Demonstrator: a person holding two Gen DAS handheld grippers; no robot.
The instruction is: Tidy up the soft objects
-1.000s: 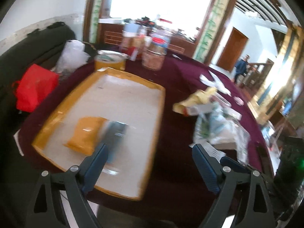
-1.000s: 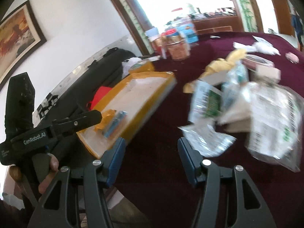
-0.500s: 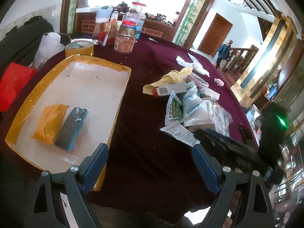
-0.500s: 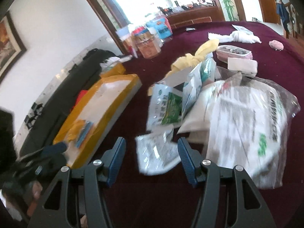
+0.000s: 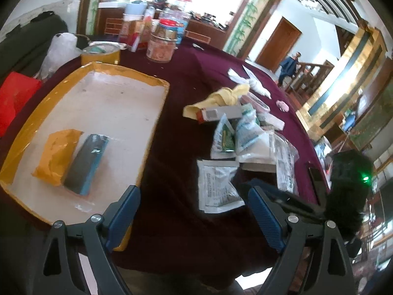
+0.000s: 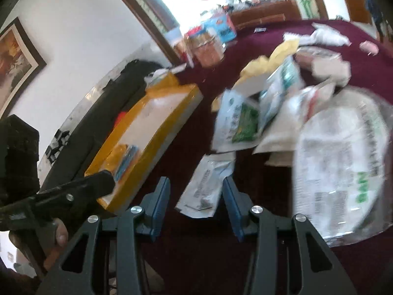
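Note:
A yellow-rimmed tray (image 5: 32, 113) holds an orange pouch (image 5: 57, 154) and a dark blue packet (image 5: 87, 162). To its right, on the maroon tablecloth, lies a pile of soft packets (image 5: 248, 137) with a yellow cloth (image 5: 226, 97) behind. A white printed sachet (image 5: 216, 186) lies nearest. My left gripper (image 5: 194, 209) is open and empty above the table edge between tray and sachet. My right gripper (image 6: 196, 196) straddles the white sachet (image 6: 208, 184). Its jaws are closing, with gaps still showing beside the pads. A large clear bag (image 6: 341, 167) lies right of it.
Jars and bottles (image 5: 162, 44) stand at the back, with a yellow tape roll (image 5: 100, 54), a white plastic bag (image 5: 61, 46) and a red bag (image 5: 17, 93) beyond the tray. A dark phone (image 5: 316, 177) lies near the right edge. A person (image 5: 291, 64) stands far off.
The left view has swung right from the tray toward the packet pile. My right gripper has come down and forward over the white sachet, and its jaws have narrowed.

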